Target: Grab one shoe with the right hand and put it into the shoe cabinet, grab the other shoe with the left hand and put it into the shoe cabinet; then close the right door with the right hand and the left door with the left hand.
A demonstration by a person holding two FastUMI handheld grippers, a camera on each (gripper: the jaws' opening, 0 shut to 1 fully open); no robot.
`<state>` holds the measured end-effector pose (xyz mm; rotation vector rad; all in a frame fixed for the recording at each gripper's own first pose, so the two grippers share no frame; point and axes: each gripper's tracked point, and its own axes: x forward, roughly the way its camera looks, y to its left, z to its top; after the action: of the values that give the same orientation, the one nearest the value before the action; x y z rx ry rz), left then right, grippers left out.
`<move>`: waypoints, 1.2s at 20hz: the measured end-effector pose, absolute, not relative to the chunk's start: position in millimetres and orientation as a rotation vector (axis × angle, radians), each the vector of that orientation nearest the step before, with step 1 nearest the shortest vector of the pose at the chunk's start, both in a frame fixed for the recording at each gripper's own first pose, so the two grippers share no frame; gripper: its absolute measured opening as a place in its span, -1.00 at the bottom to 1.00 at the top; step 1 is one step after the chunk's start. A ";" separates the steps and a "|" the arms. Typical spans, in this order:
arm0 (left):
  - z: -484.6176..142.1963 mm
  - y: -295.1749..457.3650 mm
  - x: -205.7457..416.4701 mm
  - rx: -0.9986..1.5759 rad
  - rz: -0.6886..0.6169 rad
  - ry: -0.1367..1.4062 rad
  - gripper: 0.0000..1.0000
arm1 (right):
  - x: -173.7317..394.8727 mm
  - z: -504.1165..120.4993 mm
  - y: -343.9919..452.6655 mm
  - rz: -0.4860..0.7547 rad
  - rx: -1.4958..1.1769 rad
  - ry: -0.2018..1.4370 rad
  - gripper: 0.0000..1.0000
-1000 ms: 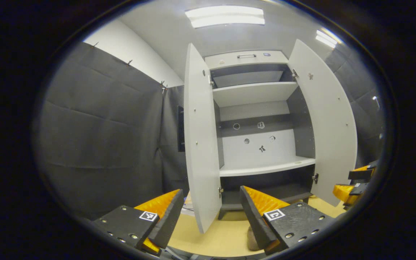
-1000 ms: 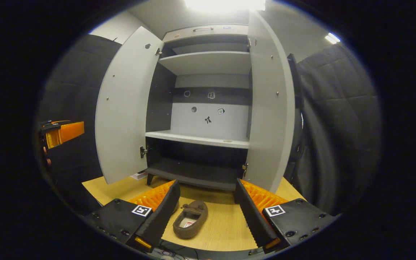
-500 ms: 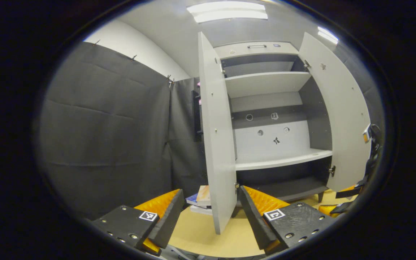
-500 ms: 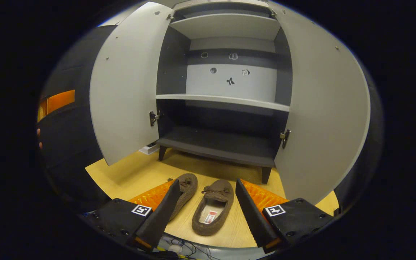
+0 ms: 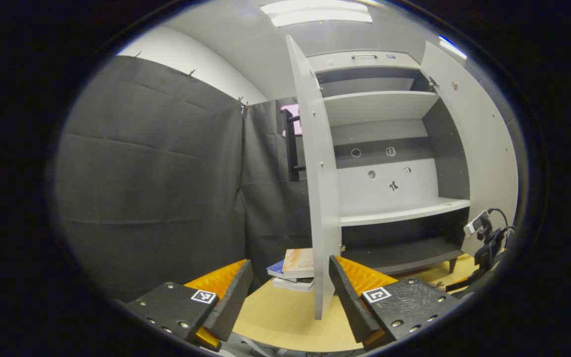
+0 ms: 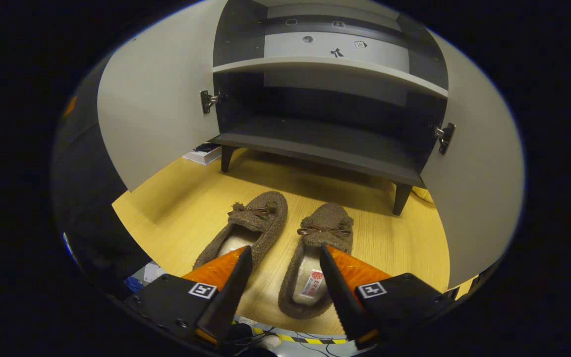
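right gripper (image 6: pixel 285 258) agape above right shoe (image 6: pixel 317 258)

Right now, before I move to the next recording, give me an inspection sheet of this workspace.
Surface: wooden floor, bare around the shoes.
Job's things: two brown shoes side by side before the shoe cabinet; both doors open, bottom shelf empty.
Clutter: stacked books beside the cabinet.
Grippers: right gripper open above the shoes; left gripper open, holding nothing.
Cables: some at the near floor edge.
Surroundings: black cloth wall.
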<state>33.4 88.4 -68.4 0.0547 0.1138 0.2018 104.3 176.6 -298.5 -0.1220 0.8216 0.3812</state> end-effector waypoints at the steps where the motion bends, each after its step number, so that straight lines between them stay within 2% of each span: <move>1: -69.2 90.2 31.7 0.054 0.205 0.116 0.80 | 105.6 -304.5 178.0 0.381 -0.118 0.848 0.60; 3: -69.4 92.0 30.6 0.056 0.210 0.118 0.80 | 108.8 -322.9 179.9 0.373 -0.110 0.910 0.55; 4: -70.4 92.7 29.2 0.059 0.213 0.120 0.93 | 110.5 -329.9 179.6 0.366 -0.105 0.937 0.55; 5: -70.8 92.8 27.9 0.060 0.213 0.125 0.93 | 113.9 -337.9 180.0 0.357 -0.103 0.962 0.53; 6: -72.0 92.7 27.7 0.060 0.213 0.128 0.80 | 115.7 -345.4 178.2 0.345 -0.115 0.981 0.53; 8: -71.7 93.9 26.0 0.059 0.216 0.129 0.80 | 121.2 -356.4 177.1 0.333 -0.139 1.007 0.55; 9: -70.5 95.2 24.9 0.059 0.219 0.126 0.94 | 123.9 -359.3 177.9 0.332 -0.149 1.015 0.53; 10: -70.2 95.5 25.5 0.059 0.222 0.126 0.93 | 130.2 -366.5 174.9 0.309 -0.162 1.013 0.29; 11: -70.3 95.7 24.5 0.058 0.223 0.126 0.80 | 131.6 -370.9 174.6 0.301 -0.165 1.025 0.04; 12: -69.8 96.2 24.1 0.058 0.223 0.126 0.80 | 131.0 -373.4 176.5 0.299 -0.156 1.047 -0.20; 13: -71.4 96.3 24.0 0.058 0.223 0.127 0.80 | 135.1 -374.2 174.2 0.275 -0.163 1.046 -0.19; 14: -70.7 95.9 24.6 0.058 0.221 0.127 0.80 | 139.4 -371.3 169.6 0.248 -0.143 1.032 -0.39; 15: -70.4 95.3 24.1 0.059 0.219 0.126 0.80 | 140.4 -374.1 173.5 0.253 -0.120 1.039 -0.78; 16: -69.2 95.1 24.0 0.059 0.217 0.123 0.80 | 138.3 -372.2 170.8 0.257 -0.114 1.035 -0.75; 17: -69.0 92.9 24.0 0.056 0.210 0.121 0.93 | 139.9 -366.8 165.3 0.232 -0.085 1.028 -0.75; 18: -67.9 90.5 23.4 0.054 0.204 0.120 0.93 | 139.6 -363.4 166.7 0.228 -0.063 1.021 -0.96; 24: -64.3 69.7 26.6 0.030 0.157 0.094 0.94 | 142.0 -322.1 151.9 0.241 -0.011 0.958 -1.00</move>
<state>26.6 69.7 -64.3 0.0302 0.0936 0.1571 142.0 151.9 -322.1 -0.0105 0.9580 0.2406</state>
